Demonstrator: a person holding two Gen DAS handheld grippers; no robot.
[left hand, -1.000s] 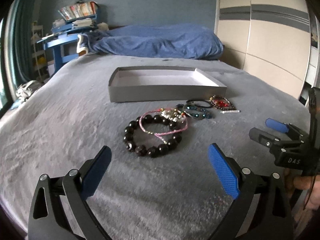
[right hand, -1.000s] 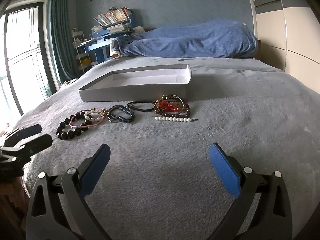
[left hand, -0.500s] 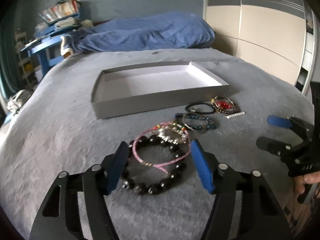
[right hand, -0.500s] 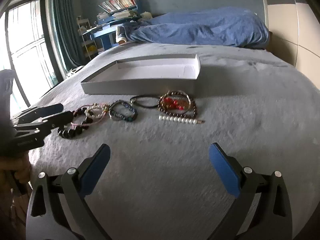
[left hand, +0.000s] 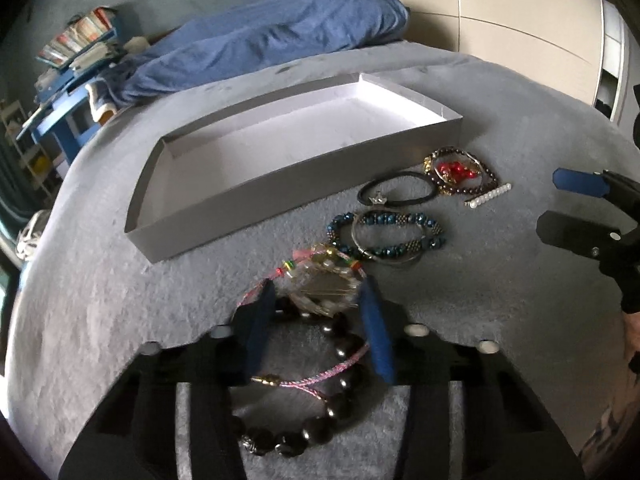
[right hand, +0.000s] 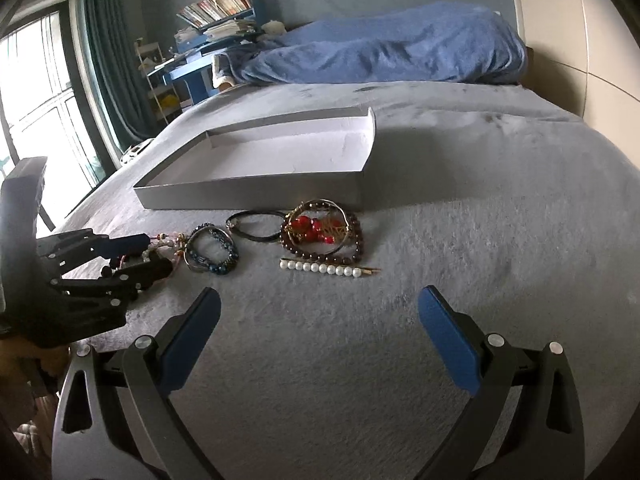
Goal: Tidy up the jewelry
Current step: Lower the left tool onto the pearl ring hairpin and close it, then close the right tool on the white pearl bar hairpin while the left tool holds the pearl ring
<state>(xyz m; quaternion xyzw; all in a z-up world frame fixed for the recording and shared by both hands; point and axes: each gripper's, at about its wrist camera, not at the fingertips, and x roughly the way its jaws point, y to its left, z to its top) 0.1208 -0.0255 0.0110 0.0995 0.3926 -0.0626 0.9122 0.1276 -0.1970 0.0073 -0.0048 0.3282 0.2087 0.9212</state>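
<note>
A row of jewelry lies on the grey bed in front of a shallow grey tray point(left hand: 304, 176) point(right hand: 256, 196). My left gripper point(left hand: 318, 300) point(right hand: 144, 256) is down over the black bead bracelet point(left hand: 304, 436), its jaws partly closed either side of a pearl-and-pink-cord bracelet point(left hand: 324, 288); whether they grip it is unclear. Further right lie a blue bead bracelet point(left hand: 388, 232) point(right hand: 212, 248), a black hair tie point(left hand: 396, 194) point(right hand: 256, 226), a dark red bead bracelet point(left hand: 460, 172) point(right hand: 324, 232) and a pearl hair pin point(left hand: 488, 196) point(right hand: 328, 270). My right gripper point(right hand: 320, 320) is open and empty, short of the pin.
A blue duvet point(right hand: 384, 52) lies bunched at the head of the bed. A blue desk with books point(right hand: 204, 44) and a window with curtains point(right hand: 52, 92) stand at the left. Wardrobe doors point(left hand: 500, 12) stand at the right.
My left gripper moved forward and down over the black and pink bracelets, and its jaws narrowed. My right gripper moved a little closer to the jewelry and stayed open.
</note>
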